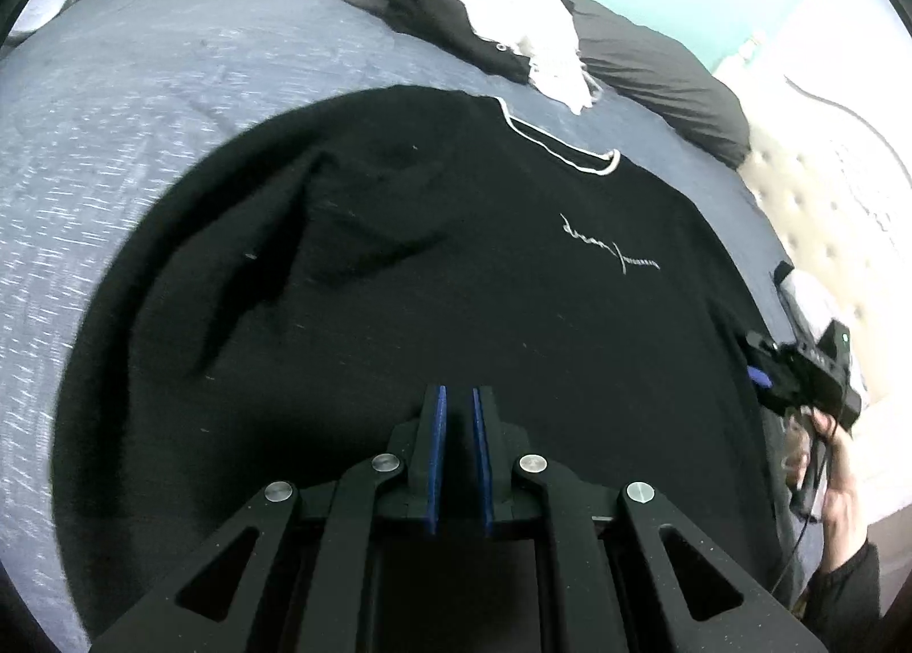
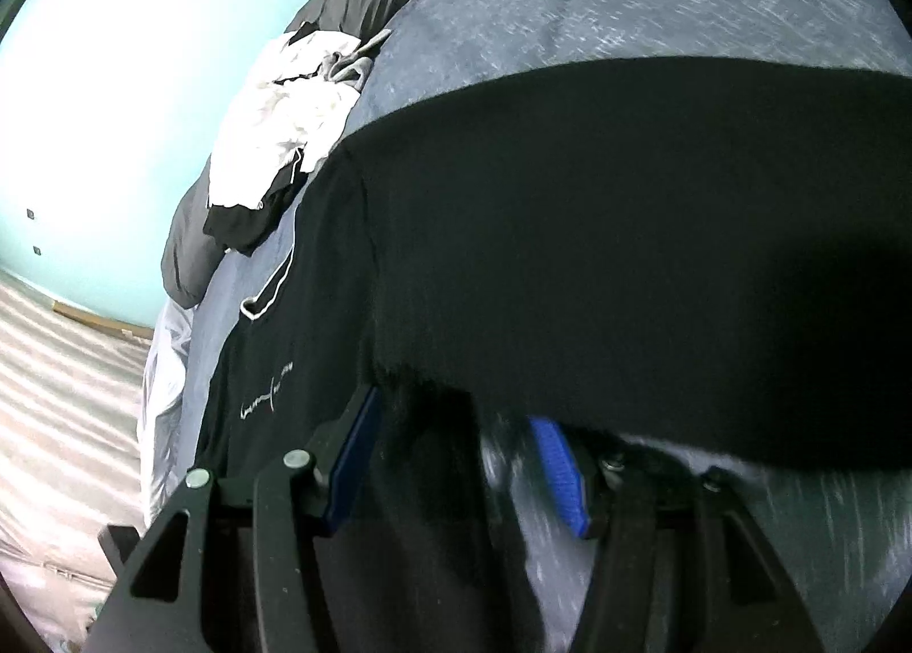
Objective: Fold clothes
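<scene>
Black T-shirt (image 1: 433, 265) spread flat on the grey-blue bed (image 1: 142, 100), filling the centre of the left wrist view, white-trimmed collar (image 1: 561, 151) toward 1 o'clock, white script print (image 1: 610, 248) at 2 o'clock. Sleeve already folded inward at 10 o'clock, leaving a dark crease across the chest. Left tongs (image 1: 459, 396) at 6 o'clock above the lower part of the shirt, blue pads nearly together, closed with nothing seen between them. Right tongs (image 1: 761, 376) at 4 o'clock by the shirt's edge, carried by a hand (image 1: 832, 476) in a dark sleeve. In the right wrist view, right tongs (image 2: 456, 419) parted, blue pads well apart, a fold of black cloth hanging between them and not pressed by the pads. Heap of white and black clothes (image 1: 484, 9) at 12 o'clock, beyond the collar, lying against dark pillows (image 1: 655, 66).
</scene>
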### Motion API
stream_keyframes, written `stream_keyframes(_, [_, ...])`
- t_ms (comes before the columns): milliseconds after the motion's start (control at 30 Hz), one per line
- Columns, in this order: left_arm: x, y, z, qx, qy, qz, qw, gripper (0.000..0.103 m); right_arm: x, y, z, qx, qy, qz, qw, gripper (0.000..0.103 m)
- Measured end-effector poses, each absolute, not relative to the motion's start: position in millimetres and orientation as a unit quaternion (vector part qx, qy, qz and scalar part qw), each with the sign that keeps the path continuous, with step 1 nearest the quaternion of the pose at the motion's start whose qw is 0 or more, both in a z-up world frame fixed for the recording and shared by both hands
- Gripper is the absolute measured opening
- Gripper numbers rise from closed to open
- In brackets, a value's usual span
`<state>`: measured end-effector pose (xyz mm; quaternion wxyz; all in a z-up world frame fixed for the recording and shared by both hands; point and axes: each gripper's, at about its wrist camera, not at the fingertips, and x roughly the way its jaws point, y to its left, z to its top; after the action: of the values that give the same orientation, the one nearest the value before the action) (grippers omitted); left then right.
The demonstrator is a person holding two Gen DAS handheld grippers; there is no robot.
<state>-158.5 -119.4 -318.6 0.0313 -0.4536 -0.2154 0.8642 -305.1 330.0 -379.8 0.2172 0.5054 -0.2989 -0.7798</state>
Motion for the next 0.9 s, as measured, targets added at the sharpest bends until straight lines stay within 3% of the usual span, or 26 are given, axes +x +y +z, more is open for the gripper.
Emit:
stream_keyframes(167, [-157.5,-118.3,-328.5,-0.451,-0.224,0.863,0.036,0.01,-317.9,321.8,-382.8,0.493,-0.306,-0.781,0.23,0.053])
stream_keyframes(233, [-156.4,-120.1,-330.6,-0.448,-0.23,0.863,0.034,0.01,-321.1,326.7,-385.6,0.486,-0.316,-0.782,0.229,0.026])
stream_keyframes(367, [-157.7,-113.8,-330.7,-0.447,-0.228,0.864,0.043,0.01,-326.2,333.9,-389.1,0.477,-0.329,-0.781,0.231,0.008])
stream_keyframes(667, [-156.6,-107.5,-323.6,-0.44,-0.218,0.869,0.054,0.01,-341.1,351.6,-370.4,0.431,-0.333,-0.809,0.221,0.005])
stream_keyframes(900, [-156.2,-106.2,-327.0,-0.446,-0.214,0.868,0.053,0.01,-352.1,350.9,-389.9,0.46,-0.352,-0.789,0.205,0.005])
